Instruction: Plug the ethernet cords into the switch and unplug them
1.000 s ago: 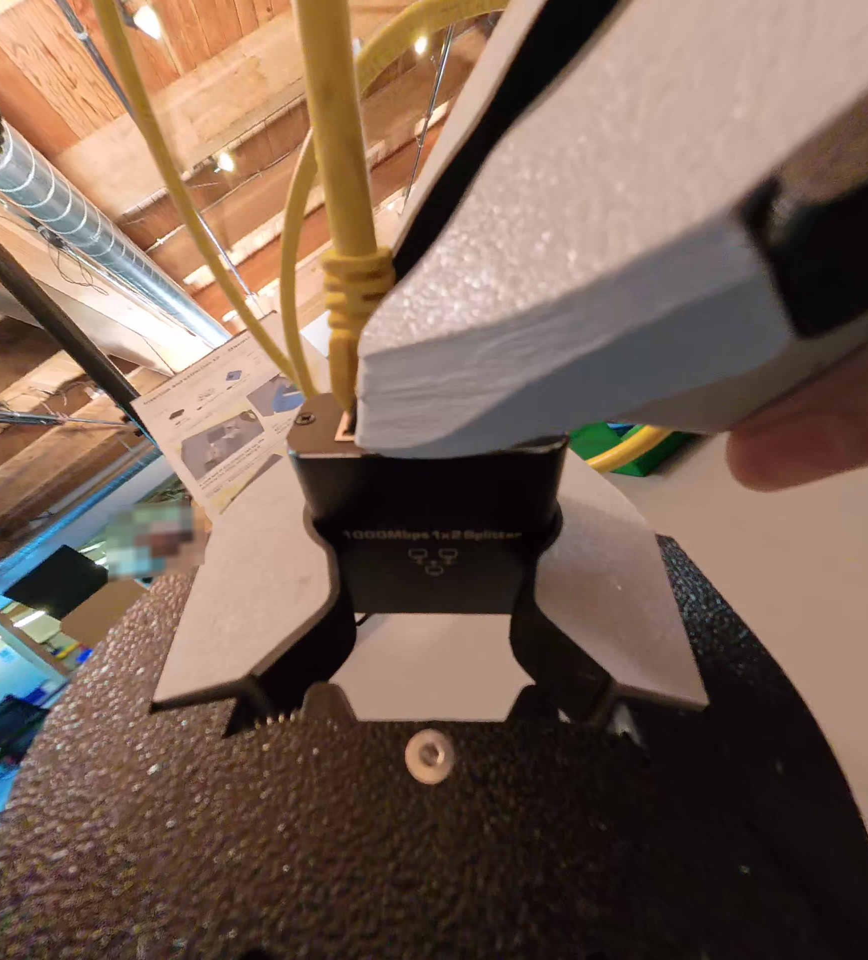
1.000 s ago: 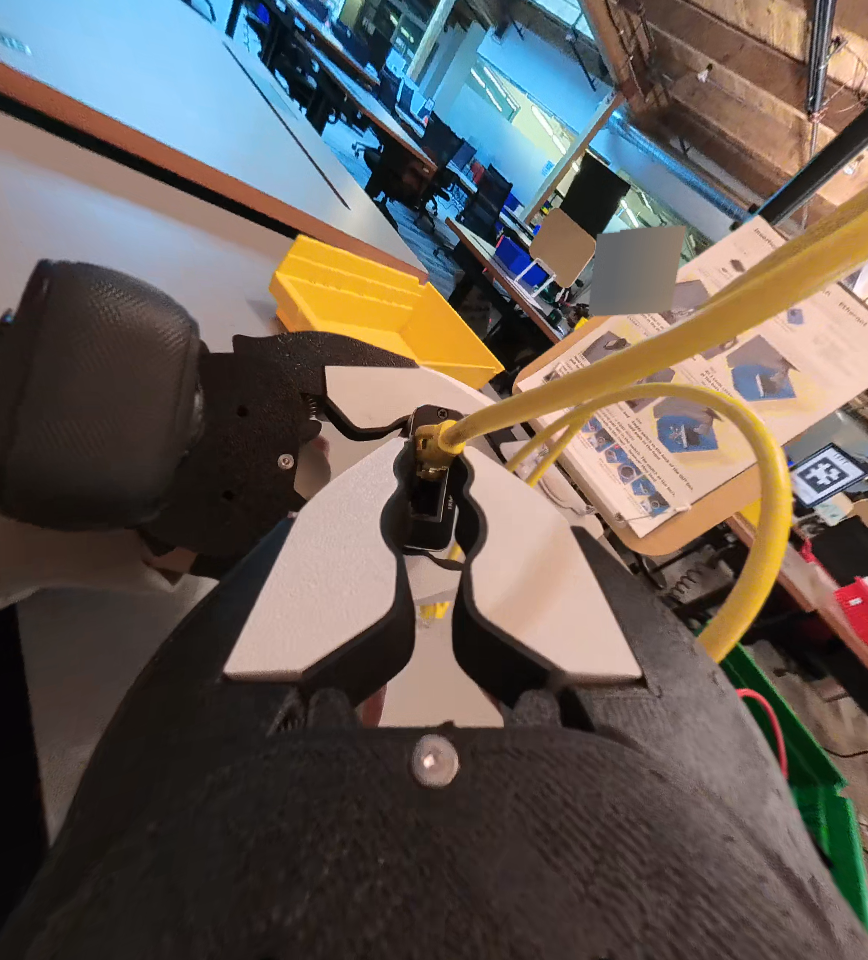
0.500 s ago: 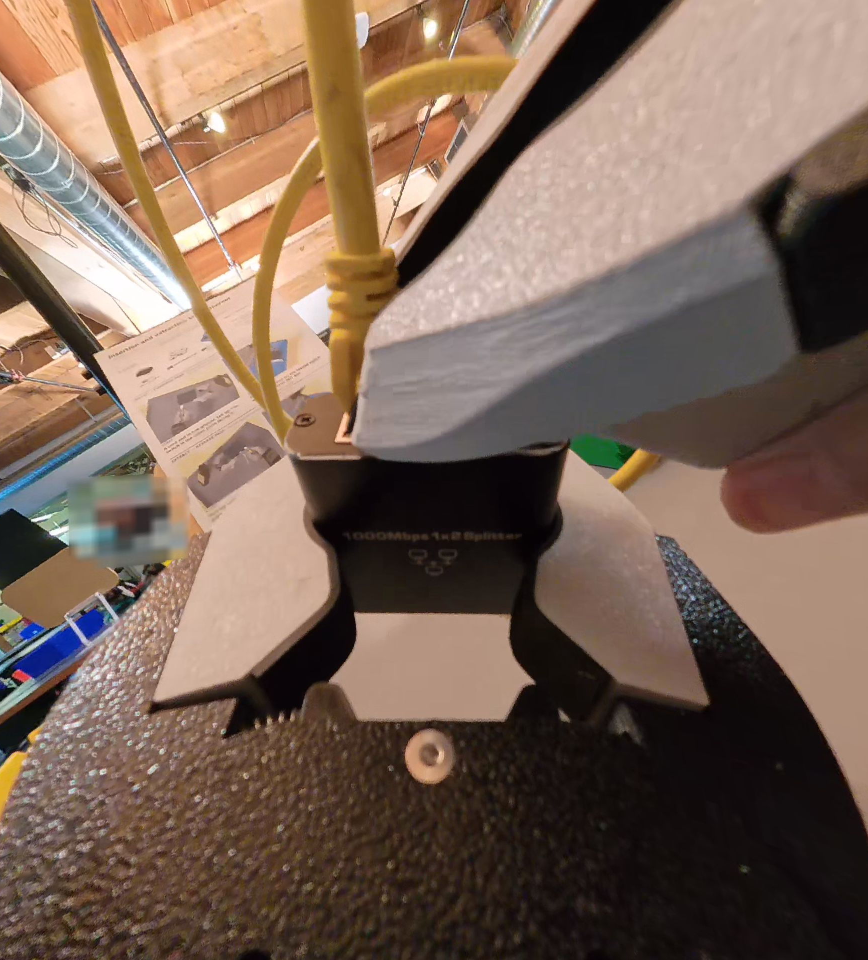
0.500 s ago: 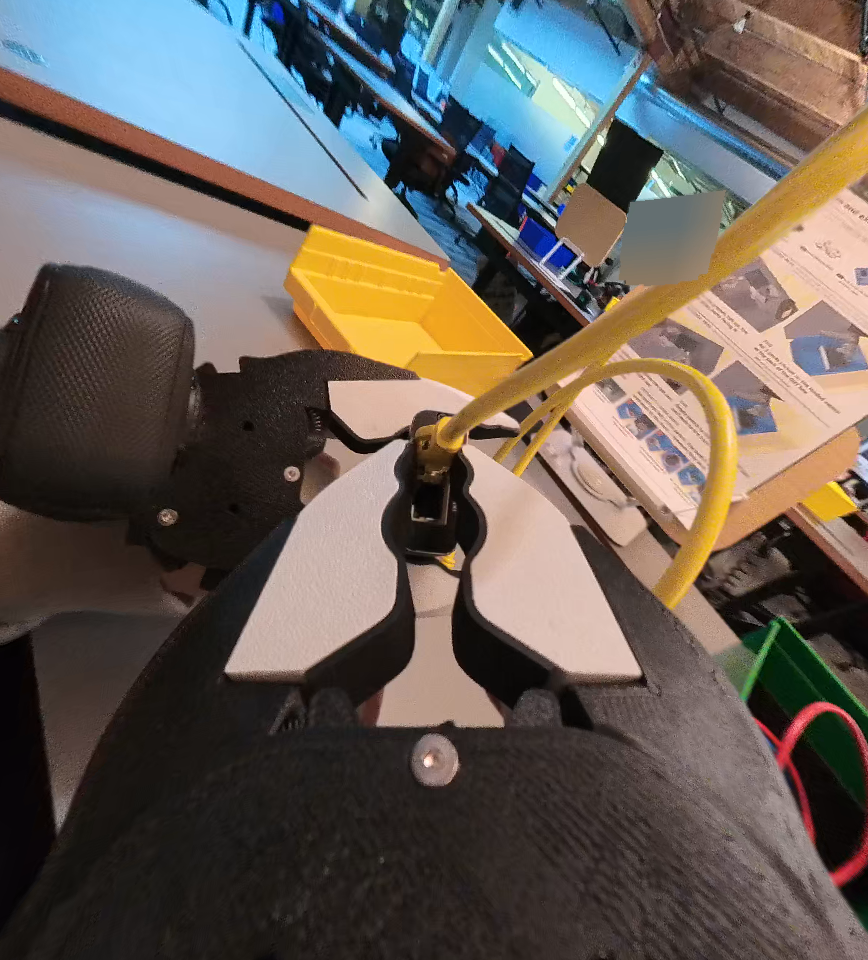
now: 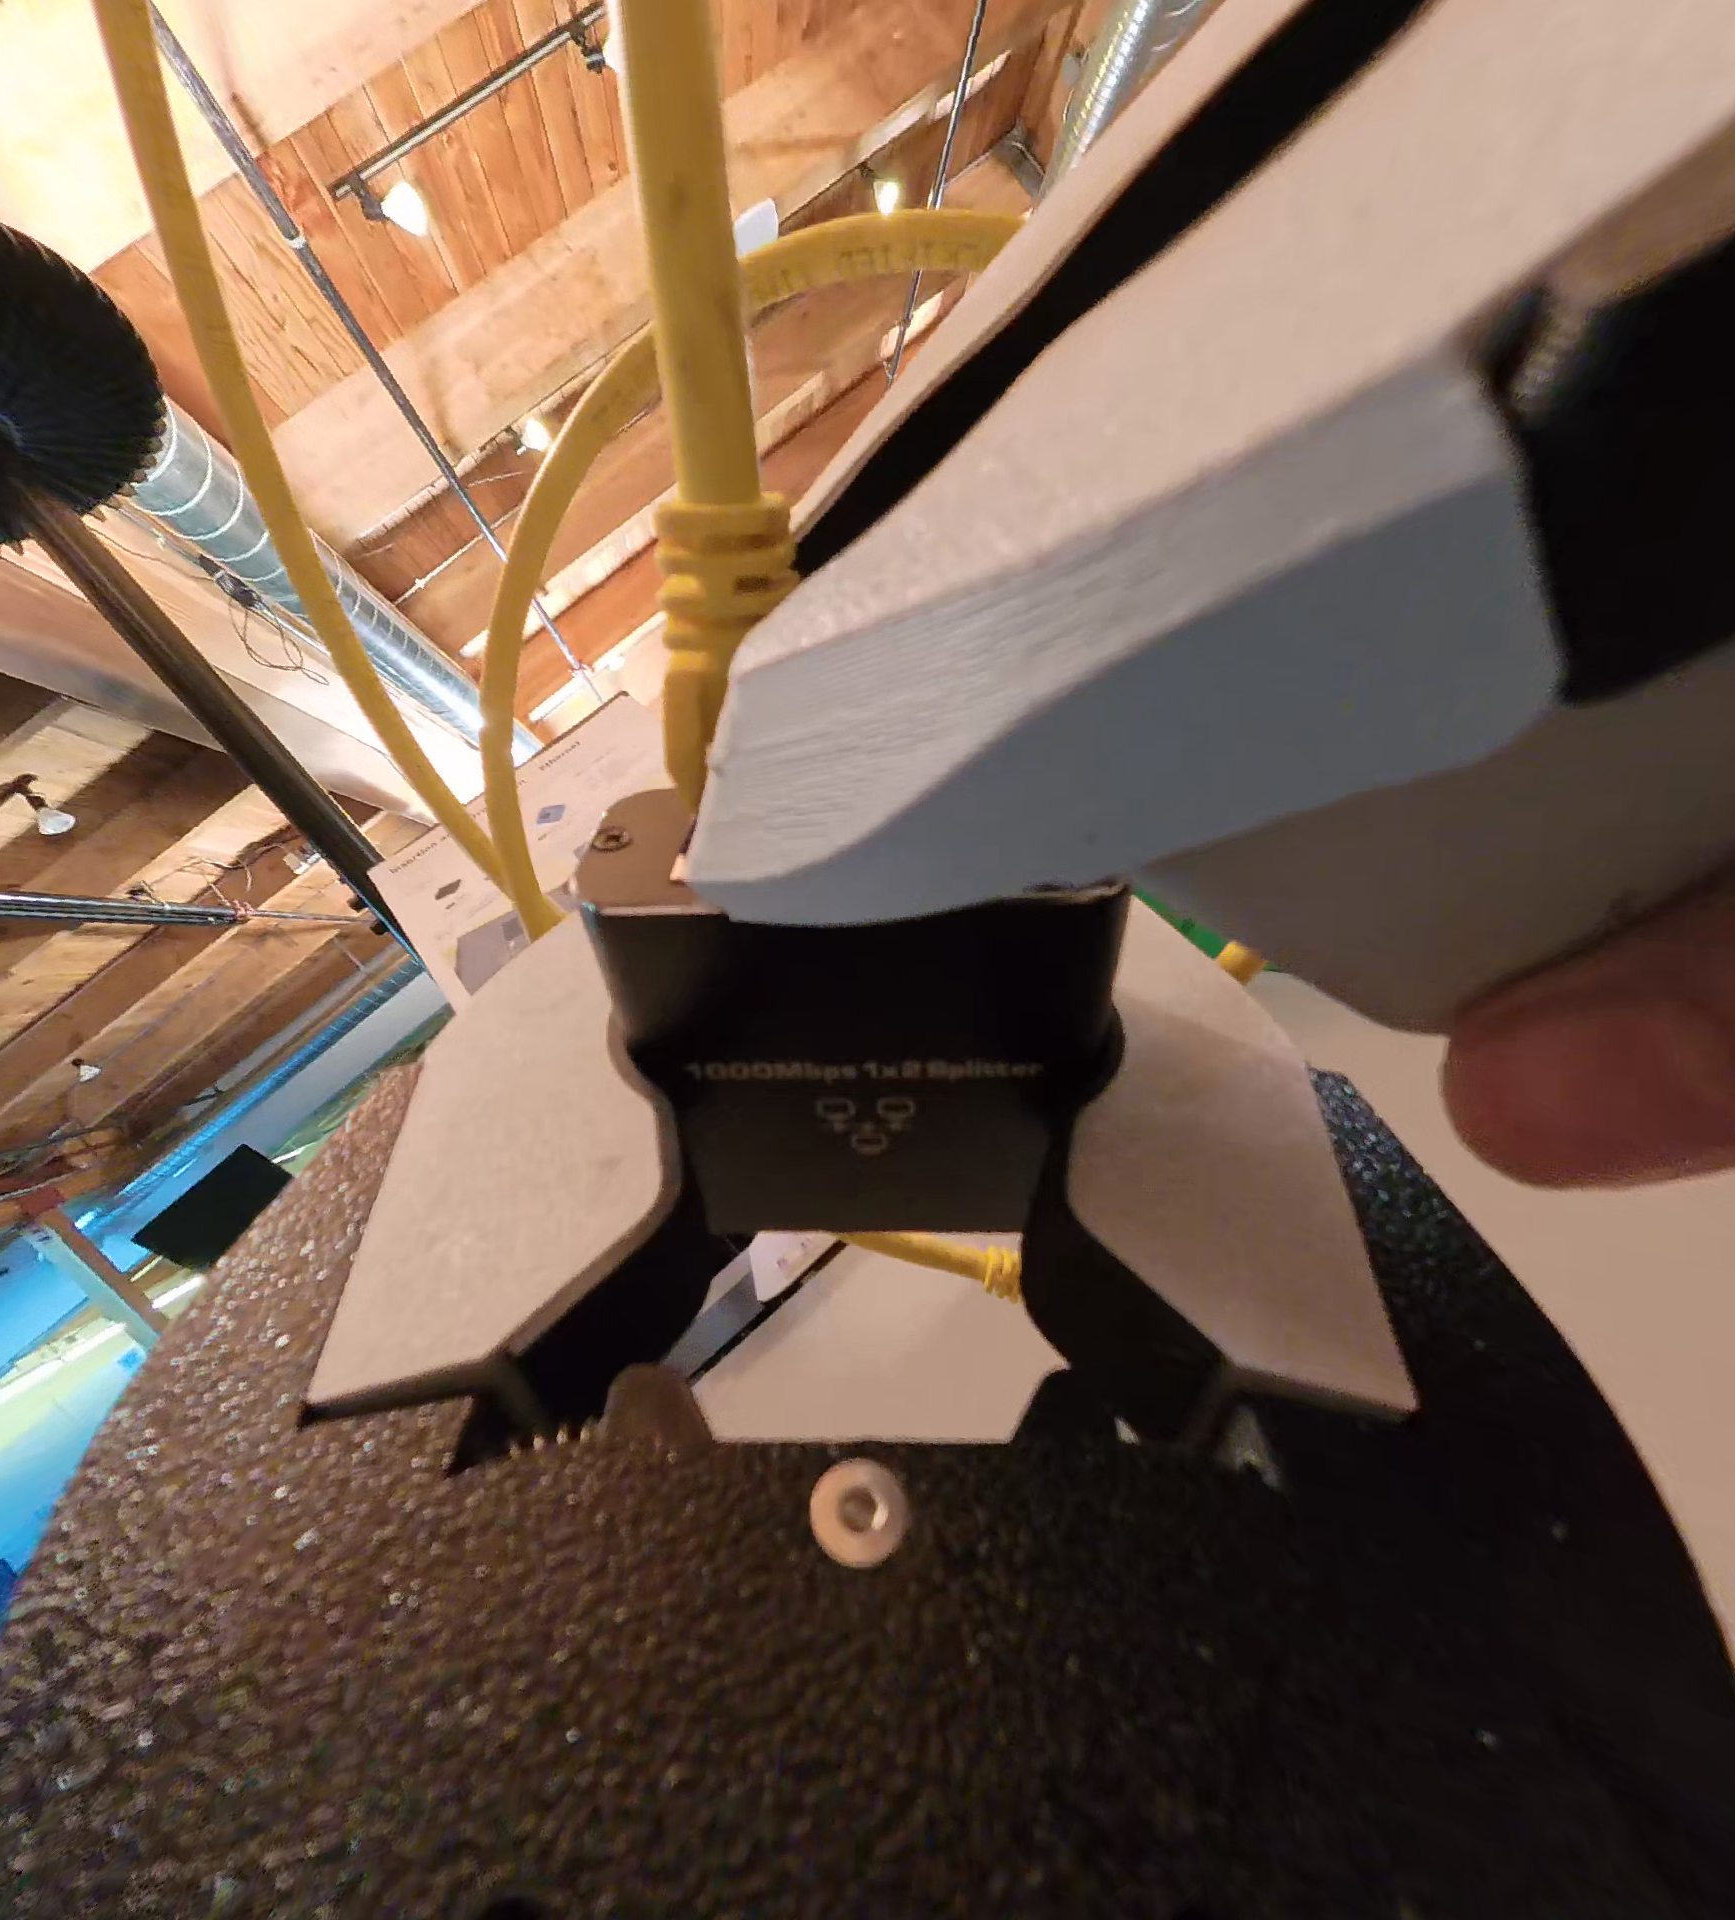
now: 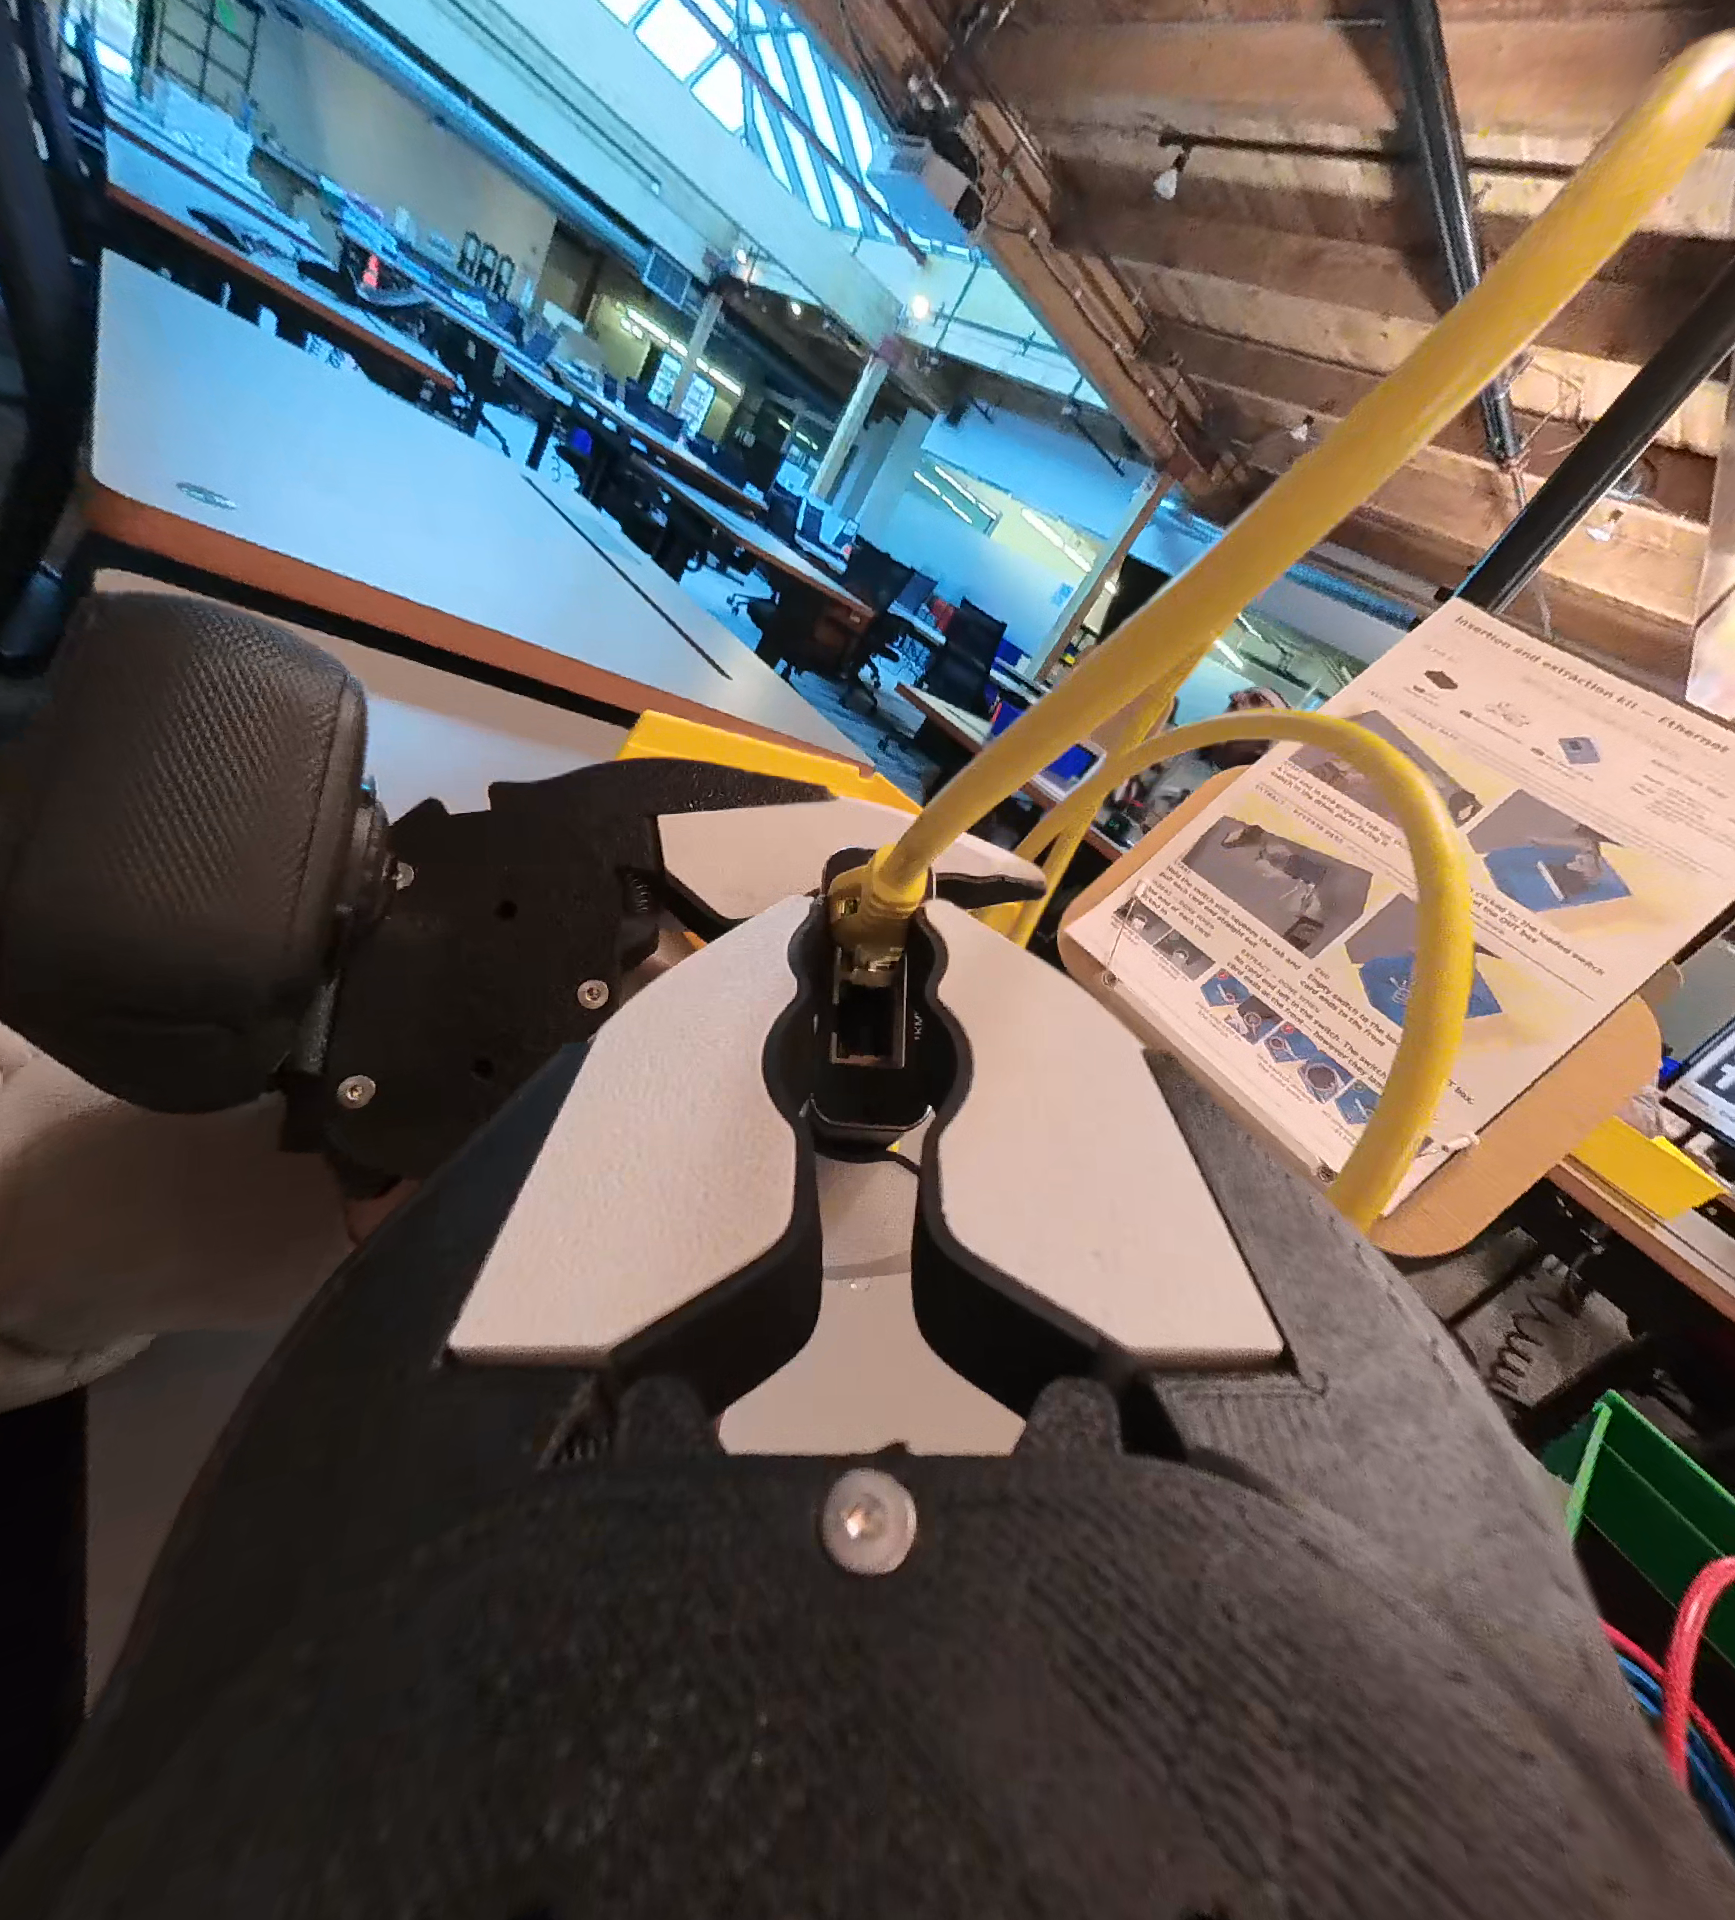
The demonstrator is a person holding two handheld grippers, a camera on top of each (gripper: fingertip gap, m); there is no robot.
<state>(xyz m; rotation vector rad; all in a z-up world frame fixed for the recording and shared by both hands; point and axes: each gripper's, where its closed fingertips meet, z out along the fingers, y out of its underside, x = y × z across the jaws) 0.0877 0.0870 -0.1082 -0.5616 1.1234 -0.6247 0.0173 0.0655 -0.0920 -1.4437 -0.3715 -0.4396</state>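
Two claws meet: the left claw (image 5: 868, 1049) clamps the switch (image 5: 863, 1101) aloft, the right claw (image 6: 868, 997) pinches the plug (image 6: 868, 920) seated in it. Squeeze the latch, pull straight.

Overhead runs a wooden plank ceiling (image 5: 489, 343) with a ribbed metal duct (image 5: 250, 540) and small spotlights (image 5: 404, 203) (all lit). Beyond the hand-held gripper, long rows of desks (image 6: 697, 540) with dark chairs (image 6: 967, 644) recede under bright skylight windows (image 6: 738, 62).
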